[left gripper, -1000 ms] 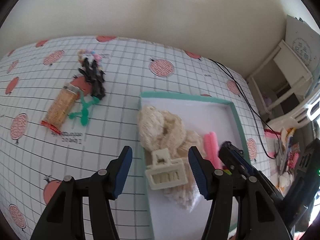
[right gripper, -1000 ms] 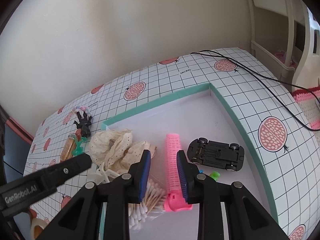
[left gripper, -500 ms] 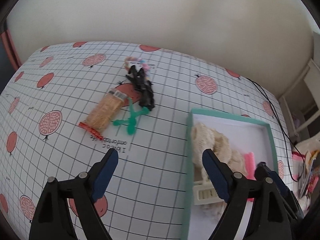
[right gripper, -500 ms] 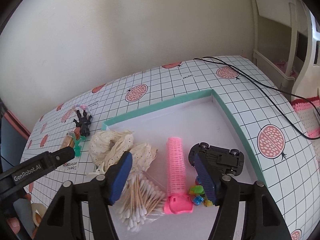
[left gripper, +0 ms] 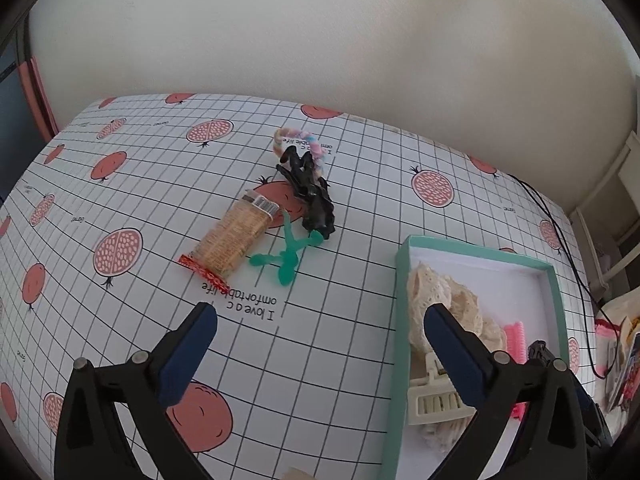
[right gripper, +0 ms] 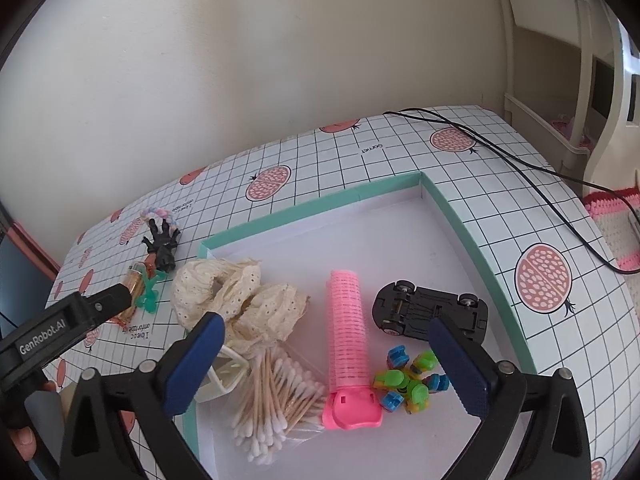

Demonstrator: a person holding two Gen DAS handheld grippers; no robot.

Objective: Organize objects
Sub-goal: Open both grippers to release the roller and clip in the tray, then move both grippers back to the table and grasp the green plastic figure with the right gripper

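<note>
Left of the teal box, four things lie loose on the surface: a biscuit packet, a green plastic piece, a black figure and a pastel ring. The left gripper, fingers spread and empty, hovers short of them; the packet's long axis runs diagonally away from it. This hand is nearer. Inside the box lie lace cloth, cotton swabs, a pink roller, small blocks and a toy car. The right gripper hangs above them, fingers spread, empty.
</note>
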